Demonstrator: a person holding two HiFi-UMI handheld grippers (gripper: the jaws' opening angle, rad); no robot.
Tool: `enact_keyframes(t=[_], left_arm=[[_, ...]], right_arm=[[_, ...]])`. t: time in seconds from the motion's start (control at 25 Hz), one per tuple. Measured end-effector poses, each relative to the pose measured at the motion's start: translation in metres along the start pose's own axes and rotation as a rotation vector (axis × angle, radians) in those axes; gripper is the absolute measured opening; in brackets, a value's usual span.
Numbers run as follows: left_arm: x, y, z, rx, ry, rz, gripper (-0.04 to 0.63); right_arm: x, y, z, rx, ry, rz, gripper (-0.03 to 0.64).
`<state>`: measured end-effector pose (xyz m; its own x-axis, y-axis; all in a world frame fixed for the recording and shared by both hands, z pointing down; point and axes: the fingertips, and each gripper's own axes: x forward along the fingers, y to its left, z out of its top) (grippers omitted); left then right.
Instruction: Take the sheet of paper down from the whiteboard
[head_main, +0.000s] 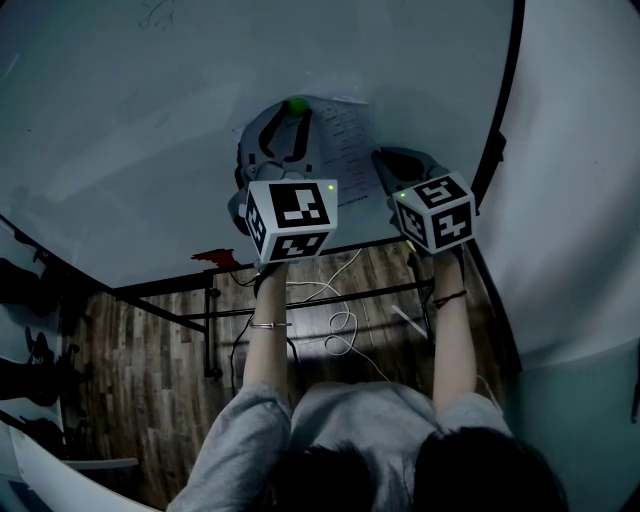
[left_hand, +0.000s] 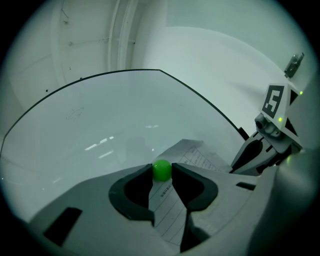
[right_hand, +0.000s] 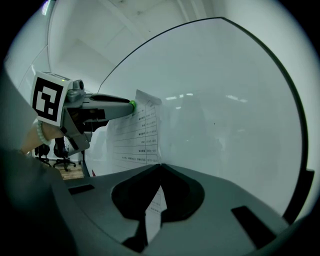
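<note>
Head view: a whiteboard (head_main: 150, 120) carries 1 sheet of paper (head_main: 345, 150), printed with a table and pinned near its top edge by 1 green magnet (head_main: 297, 104). The left gripper (head_main: 296, 113) reaches the magnet; the right gripper (head_main: 380, 156) meets the sheet's right edge lower down. Each gripper bears a marker cube. Wooden floor (head_main: 150, 350) lies below.

Left gripper view: the 2 jaws stand apart only by the width of the green magnet (left_hand: 161, 170) and clamp it at their tips. The sheet (left_hand: 192, 155) lies under and beyond them, flat on the board. The right gripper (left_hand: 234, 169) shows at the sheet's far side.

Right gripper view: the jaws' tips are drawn together, pinching the sheet's near edge (right_hand: 154, 210). The rest of the sheet (right_hand: 137, 135) runs up the board to the magnet (right_hand: 133, 104).
</note>
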<state>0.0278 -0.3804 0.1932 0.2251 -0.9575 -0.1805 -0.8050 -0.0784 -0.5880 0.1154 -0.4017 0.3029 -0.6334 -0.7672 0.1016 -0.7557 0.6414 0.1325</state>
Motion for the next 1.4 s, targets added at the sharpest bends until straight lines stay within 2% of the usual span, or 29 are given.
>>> enact_keyframes(t=[1.4], left_arm=[[-0.001, -0.003, -0.004, -0.037, -0.004, -0.019, 0.124]], right_arm=[[-0.003, 0.007, -0.022, 0.177, 0.064, 0.003, 0.0]])
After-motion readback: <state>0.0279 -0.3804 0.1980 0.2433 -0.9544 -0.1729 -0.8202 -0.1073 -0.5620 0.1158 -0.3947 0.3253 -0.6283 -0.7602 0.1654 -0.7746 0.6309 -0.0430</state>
